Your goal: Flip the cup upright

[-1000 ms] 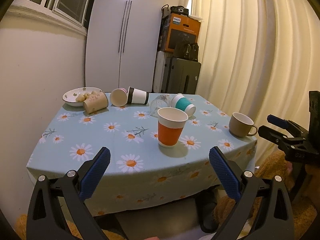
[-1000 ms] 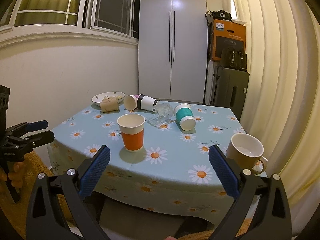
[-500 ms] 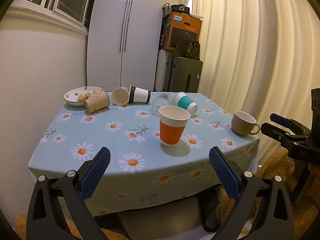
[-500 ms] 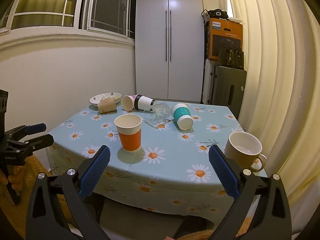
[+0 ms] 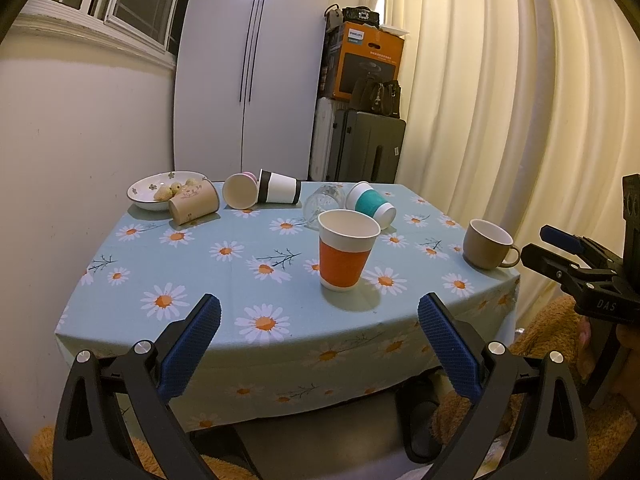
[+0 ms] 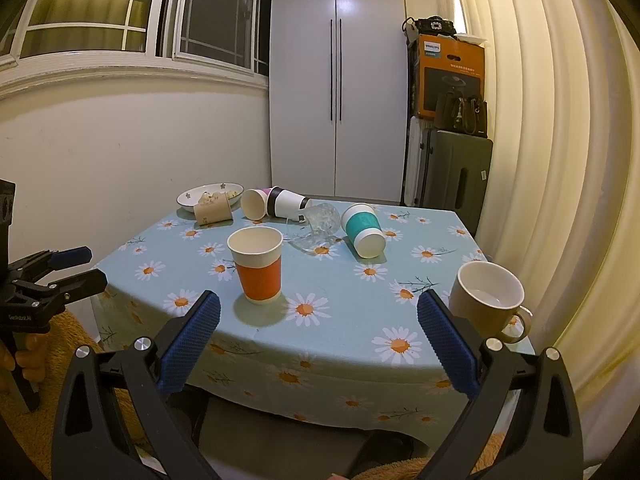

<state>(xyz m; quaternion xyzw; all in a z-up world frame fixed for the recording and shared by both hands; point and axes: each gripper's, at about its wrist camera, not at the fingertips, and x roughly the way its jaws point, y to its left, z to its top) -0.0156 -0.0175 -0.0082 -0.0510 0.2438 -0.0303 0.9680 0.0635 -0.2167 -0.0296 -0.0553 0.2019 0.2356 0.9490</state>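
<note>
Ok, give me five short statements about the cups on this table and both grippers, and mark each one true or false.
1. The orange cup stands upright on the table. True.
2. The teal cup stands upright. False: it lies on its side.
3. The left gripper is shut on a cup. False: its jaws are wide open and hold nothing, short of the table edge.
4. The beige mug stands upright near the table's right edge. True.
5. The right gripper is open and empty. True.
</note>
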